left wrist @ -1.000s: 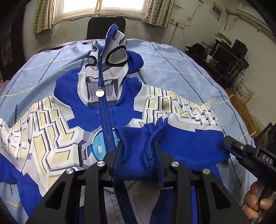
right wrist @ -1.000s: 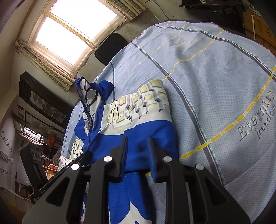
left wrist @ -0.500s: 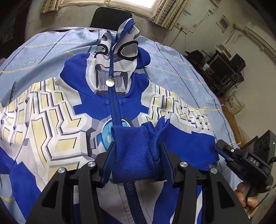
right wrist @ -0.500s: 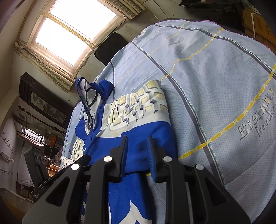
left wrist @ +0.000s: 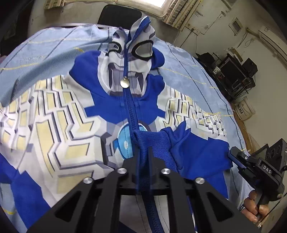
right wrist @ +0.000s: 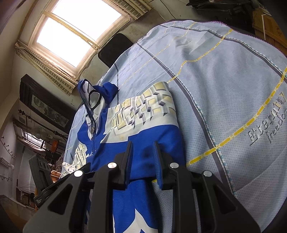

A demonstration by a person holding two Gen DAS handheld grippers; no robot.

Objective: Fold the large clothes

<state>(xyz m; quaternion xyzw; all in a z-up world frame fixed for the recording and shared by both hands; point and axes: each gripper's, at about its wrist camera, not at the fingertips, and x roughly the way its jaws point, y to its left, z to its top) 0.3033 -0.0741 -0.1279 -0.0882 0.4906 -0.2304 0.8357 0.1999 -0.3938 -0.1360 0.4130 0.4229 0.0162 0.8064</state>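
Observation:
A blue, white and yellow zip hoodie (left wrist: 111, 104) lies face up on a pale blue bedsheet (left wrist: 44, 48), hood (left wrist: 136, 53) at the far end. Its right sleeve is folded across the chest, with the blue ribbed cuff (left wrist: 152, 141) lying over the zip. My left gripper (left wrist: 143, 154) is shut on that cuff, pinching it into a ridge. At the fold of the same sleeve, my right gripper (left wrist: 233, 157) is clamped on the blue cloth, held by a person's hand (left wrist: 253, 209). In the right wrist view the right gripper (right wrist: 142, 152) has the hoodie (right wrist: 152, 132) between its fingers.
A black chair back (left wrist: 118, 14) stands beyond the bed under a bright window (right wrist: 77, 30). Shelves with dark electronics (left wrist: 233, 71) fill the right side of the room. The sheet (right wrist: 224, 89) stretches bare to the right of the hoodie.
My left gripper's jaws, wide around the bunched cuff before, have closed tight on it, and the gripper has shifted towards the hood. The right gripper has not moved.

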